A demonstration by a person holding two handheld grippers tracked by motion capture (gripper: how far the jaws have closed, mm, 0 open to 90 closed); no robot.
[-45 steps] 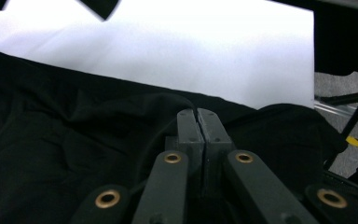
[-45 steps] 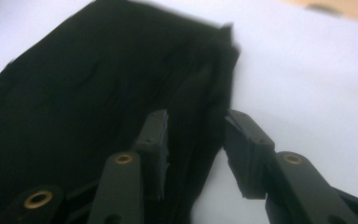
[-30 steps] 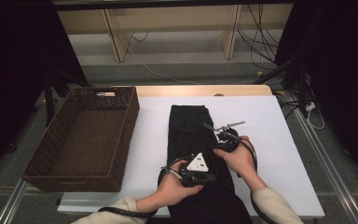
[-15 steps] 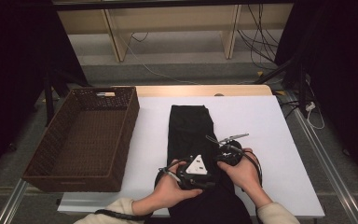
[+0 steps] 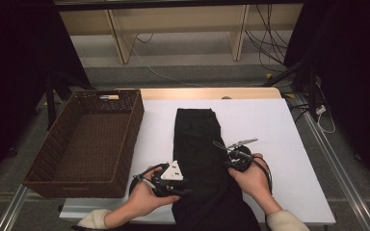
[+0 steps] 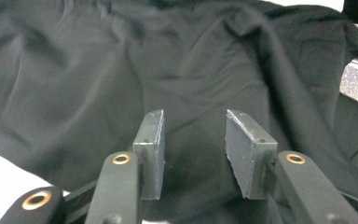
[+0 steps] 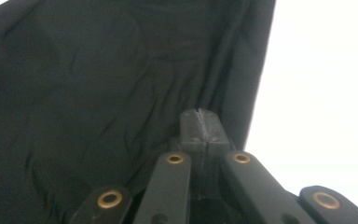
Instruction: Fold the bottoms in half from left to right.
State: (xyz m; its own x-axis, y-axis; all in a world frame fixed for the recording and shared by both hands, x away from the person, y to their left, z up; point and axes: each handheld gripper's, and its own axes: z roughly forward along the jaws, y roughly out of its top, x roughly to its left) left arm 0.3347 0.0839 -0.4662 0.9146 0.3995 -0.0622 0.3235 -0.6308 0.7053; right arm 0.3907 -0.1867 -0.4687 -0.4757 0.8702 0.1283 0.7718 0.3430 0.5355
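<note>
A long black garment (image 5: pixel 197 139) lies folded lengthwise down the middle of the white table (image 5: pixel 279 130), its near end hanging over the front edge. My left gripper (image 5: pixel 187 190) is at the garment's left edge near the front. In the left gripper view its jaws (image 6: pixel 193 140) have just been opening and stand apart over the black cloth (image 6: pixel 121 70), nothing between the pads. My right gripper (image 5: pixel 229 164) is at the garment's right edge. Its jaws (image 7: pixel 200 116) have just been closing and are pressed together on the cloth (image 7: pixel 98 93), whose folds run to their tip.
A dark brown wicker basket (image 5: pixel 91 139) stands at the table's left, close to my left hand. White table top (image 7: pixel 326 93) lies to the right of the garment. Behind the table are shelves and loose cables on the floor.
My left gripper moved left from the garment's middle to its left edge and its jaws opened. My right gripper drew slightly toward the front edge and its jaws shut.
</note>
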